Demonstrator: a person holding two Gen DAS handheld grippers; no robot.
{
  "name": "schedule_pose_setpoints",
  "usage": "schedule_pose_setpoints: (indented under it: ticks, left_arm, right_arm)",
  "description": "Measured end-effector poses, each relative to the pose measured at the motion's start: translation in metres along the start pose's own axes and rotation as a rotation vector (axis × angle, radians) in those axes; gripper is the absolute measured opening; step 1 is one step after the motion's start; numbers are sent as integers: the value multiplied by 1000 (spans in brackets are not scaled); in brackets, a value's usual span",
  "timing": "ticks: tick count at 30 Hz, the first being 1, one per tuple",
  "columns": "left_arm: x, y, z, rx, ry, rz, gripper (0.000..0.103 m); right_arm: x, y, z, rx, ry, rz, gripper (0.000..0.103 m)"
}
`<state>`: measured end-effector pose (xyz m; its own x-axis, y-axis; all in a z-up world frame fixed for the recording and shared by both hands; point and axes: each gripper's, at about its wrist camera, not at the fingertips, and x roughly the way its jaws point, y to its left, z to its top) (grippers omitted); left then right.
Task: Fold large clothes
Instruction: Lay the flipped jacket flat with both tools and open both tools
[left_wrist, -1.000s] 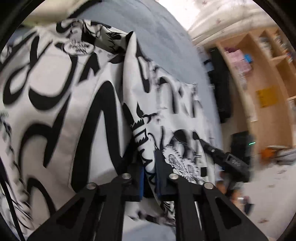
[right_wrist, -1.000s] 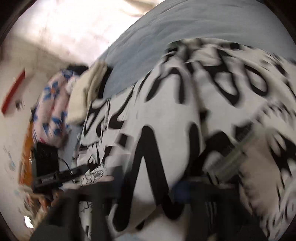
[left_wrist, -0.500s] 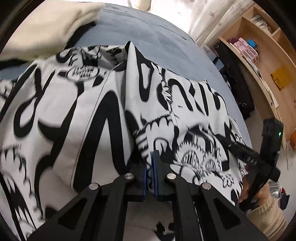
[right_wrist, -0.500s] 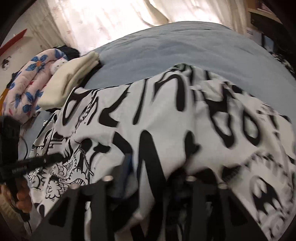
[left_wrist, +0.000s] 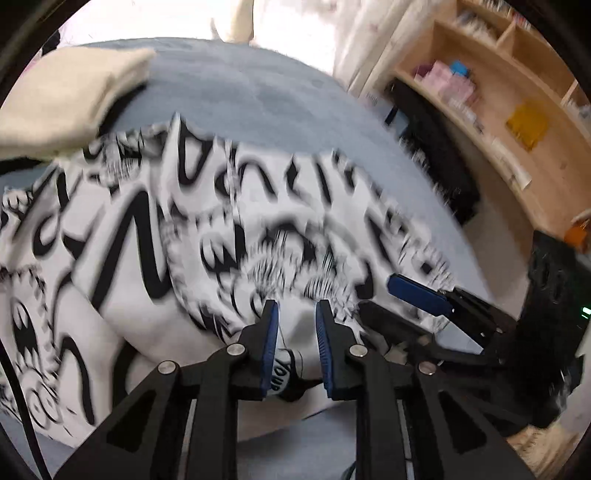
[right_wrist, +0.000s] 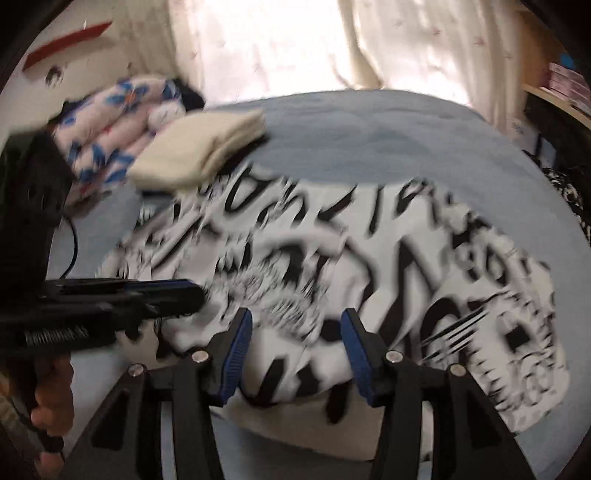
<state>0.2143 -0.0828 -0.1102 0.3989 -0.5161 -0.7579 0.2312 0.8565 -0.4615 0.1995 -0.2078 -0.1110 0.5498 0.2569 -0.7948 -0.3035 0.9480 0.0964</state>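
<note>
A large white garment with a bold black graphic print (left_wrist: 177, 236) lies spread and partly folded on the blue-grey bed (left_wrist: 240, 92); it also shows in the right wrist view (right_wrist: 369, 266). My left gripper (left_wrist: 295, 314) is open, its blue pads (left_wrist: 271, 339) apart just above the near fold, holding nothing. My right gripper (right_wrist: 295, 325) is open wide over the near edge, empty. Each gripper shows in the other's view: the right one (left_wrist: 417, 299) at the right, the left one (right_wrist: 162, 295) at the left. Both views are motion-blurred.
A folded cream garment (right_wrist: 199, 151) lies at the bed's far left, next to a floral pink-and-blue bundle (right_wrist: 114, 122). Wooden shelves (left_wrist: 517, 110) and dark equipment (left_wrist: 436, 155) stand to the right of the bed. Curtains (right_wrist: 332, 48) hang behind.
My left gripper, shut on a fold of the garment before, has opened and let it drop. The right gripper has opened too. Both have pulled back toward the near edge; the garment lies flatter.
</note>
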Motion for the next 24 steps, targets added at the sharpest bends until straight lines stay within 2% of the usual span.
schedule_pose_setpoints:
  ticks: [1, 2, 3, 8, 11, 16, 17, 19, 24]
  left_arm:
    - [7, 2, -6, -5, 26, 21, 17]
    - [16, 3, -12, -10, 51, 36, 17]
    - [24, 8, -17, -19, 71, 47, 16]
    - [26, 35, -25, -108, 38, -54, 16]
    - [14, 49, -28, -144, 30, -73, 16]
    - [-26, 38, -35, -103, -25, 0, 17]
    - [-34, 35, -36, -100, -33, 11, 18]
    - [-54, 29, -38, -93, -55, 51, 26]
    - [-100, 17, -43, -64, -71, 177, 28]
  right_arm:
    - [10, 5, -4, -15, 30, -14, 40]
    - [24, 5, -13, -33, 81, -34, 39]
    - [29, 4, -20, -43, 81, -40, 37]
    - [27, -2, -24, -18, 71, -30, 37]
    - [16, -14, -17, 70, 61, 27, 37]
    - [-19, -14, -13, 147, -13, 52, 37]
    - [-24, -12, -13, 150, -20, 54, 37]
    - [-36, -6, -13, 150, -29, 71, 37]
    - [-76, 14, -10, 113, -56, 93, 38]
